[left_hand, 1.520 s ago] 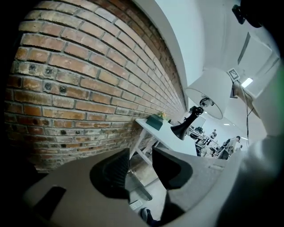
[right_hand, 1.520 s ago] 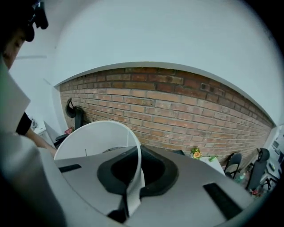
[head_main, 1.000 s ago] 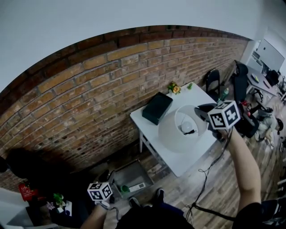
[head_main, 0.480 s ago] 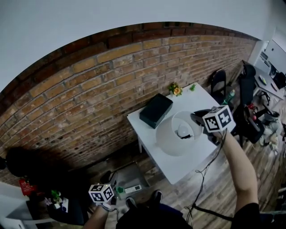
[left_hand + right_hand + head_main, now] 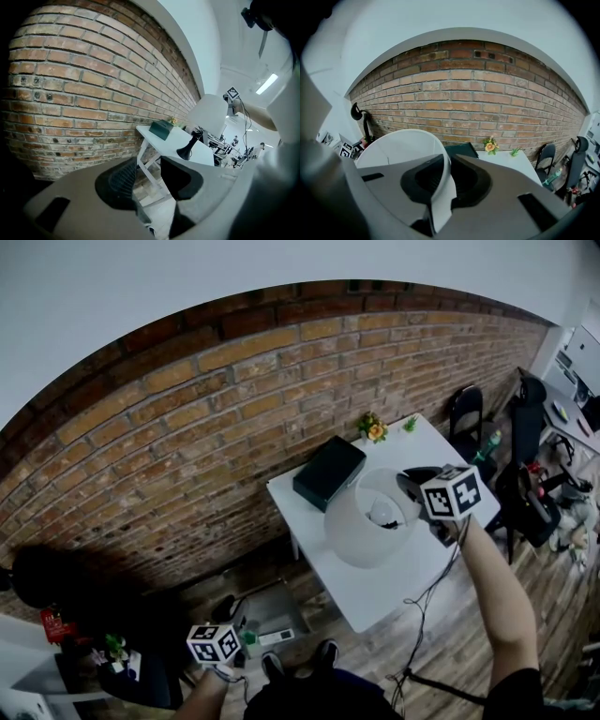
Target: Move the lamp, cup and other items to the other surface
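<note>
My right tongs (image 5: pixel 406 497) reached over the middle of the white table (image 5: pixel 405 579), at the top rim of the lamp (image 5: pixel 360 527). Their jaws were opening, and the thin white shade wall stood between the pads, which were no longer clamped on it. The lamp stood upright on the table, its black base resting on the tabletop toward the front edge. A dark green box (image 5: pixel 328 472) lay on the table's back left part, near the brick wall (image 5: pixel 187 427). A small pot of orange flowers (image 5: pixel 373 428) stood at the table's back edge. My left tongs (image 5: pixel 214 643) hung low, well apart from the table and off its left side. Their jaws were partly apart with nothing between them.
</note>
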A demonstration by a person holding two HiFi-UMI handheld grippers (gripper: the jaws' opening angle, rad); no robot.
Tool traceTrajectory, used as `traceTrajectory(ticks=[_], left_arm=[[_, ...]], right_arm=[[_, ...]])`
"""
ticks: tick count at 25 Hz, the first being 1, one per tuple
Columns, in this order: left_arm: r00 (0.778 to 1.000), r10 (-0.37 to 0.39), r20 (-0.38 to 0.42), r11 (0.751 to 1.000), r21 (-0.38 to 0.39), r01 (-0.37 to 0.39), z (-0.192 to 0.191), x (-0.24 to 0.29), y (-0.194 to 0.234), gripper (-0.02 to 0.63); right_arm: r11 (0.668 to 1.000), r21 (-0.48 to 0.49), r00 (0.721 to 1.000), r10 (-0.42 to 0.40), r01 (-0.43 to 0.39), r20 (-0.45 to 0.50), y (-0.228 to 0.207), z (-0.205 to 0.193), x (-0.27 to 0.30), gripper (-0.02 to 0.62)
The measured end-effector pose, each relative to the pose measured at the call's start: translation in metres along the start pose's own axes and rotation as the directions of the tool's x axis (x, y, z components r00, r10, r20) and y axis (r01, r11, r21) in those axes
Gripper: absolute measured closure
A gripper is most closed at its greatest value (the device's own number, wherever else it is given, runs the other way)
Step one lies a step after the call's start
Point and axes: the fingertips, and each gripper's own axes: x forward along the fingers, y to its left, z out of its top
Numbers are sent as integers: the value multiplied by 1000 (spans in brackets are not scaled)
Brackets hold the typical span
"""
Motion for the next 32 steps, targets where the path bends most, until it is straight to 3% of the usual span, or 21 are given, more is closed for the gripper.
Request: traceTrajectory(ticks=[8,13,21,24,28,32], left_arm=[[1000,-20,2,1000,6,20,5,2,2,451],[999,-35,-2,999,8,35,7,-2,10,451],[995,-96,33,994,52,94,30,-22,14,451],[991,-123,49,988,96,118,42,-29,13,451],[983,-165,77,976,155,152,59,-44,11,451],[976,-184,113,960,233,154,76,-62,14,457]], right_arm=[[999,32,994,-38,35,102,0,6,-12,492],[994,43,973,-103,96,205,4,24,-38,489],[974,60,904,-224,217,365,50,45,-92,520],[963,58,869,-261,261,421,72,48,-106,531],[932,29,801,-327,362,502,112,55,-123,545],[923,34,772,-341,384,537,155,50,-122,555]])
